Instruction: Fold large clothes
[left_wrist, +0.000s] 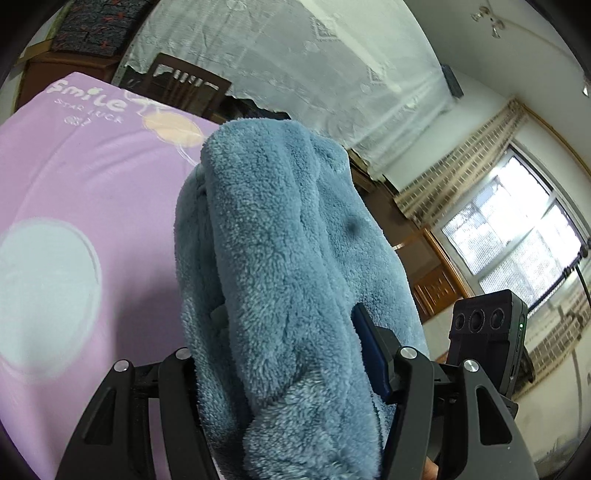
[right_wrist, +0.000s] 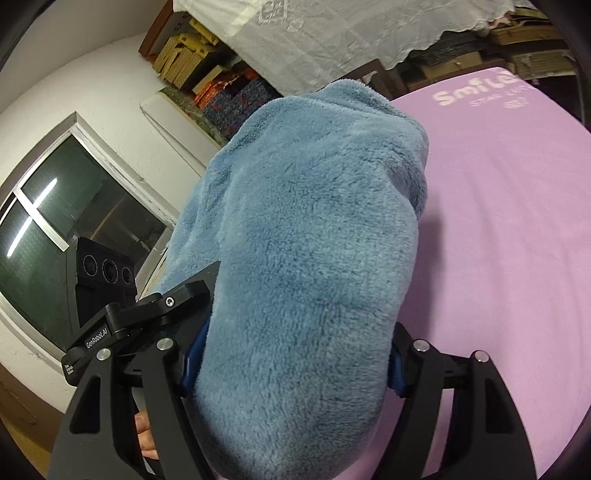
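- Blue fleece garment (left_wrist: 291, 266) fills the near view of both wrist cameras, bunched thick between the fingers.
- Left gripper (left_wrist: 291, 354): jaws held part-way apart by the wad of fleece; blue pad (left_wrist: 371, 354) of one finger presses into its side, the other finger is buried behind the cloth.
- Right gripper (right_wrist: 295, 358): jaws wide, clamped on a fat fold of the same garment (right_wrist: 306, 258); blue pads (right_wrist: 192, 354) dent it on both sides.
- Garment is lifted, hanging above the purple bed sheet (left_wrist: 92, 192), folded mass rising away from the cameras.
- Each view catches the other gripper's camera block just beside the fleece (left_wrist: 487, 321).
- Sheet carries white print reading "Smile" (right_wrist: 476, 94) and pale round shapes (left_wrist: 44, 288).
- Beyond the bed: white lace cloth (left_wrist: 295, 55) draped over furniture, dark wooden chair back (left_wrist: 177, 85), stacked boxes (right_wrist: 192, 59).
- Bright window (left_wrist: 517, 243) with a checked curtain (left_wrist: 465, 162); darker window (right_wrist: 74, 206) on the other side.
- Fingertips of a hand (right_wrist: 146, 439) show under the right gripper.
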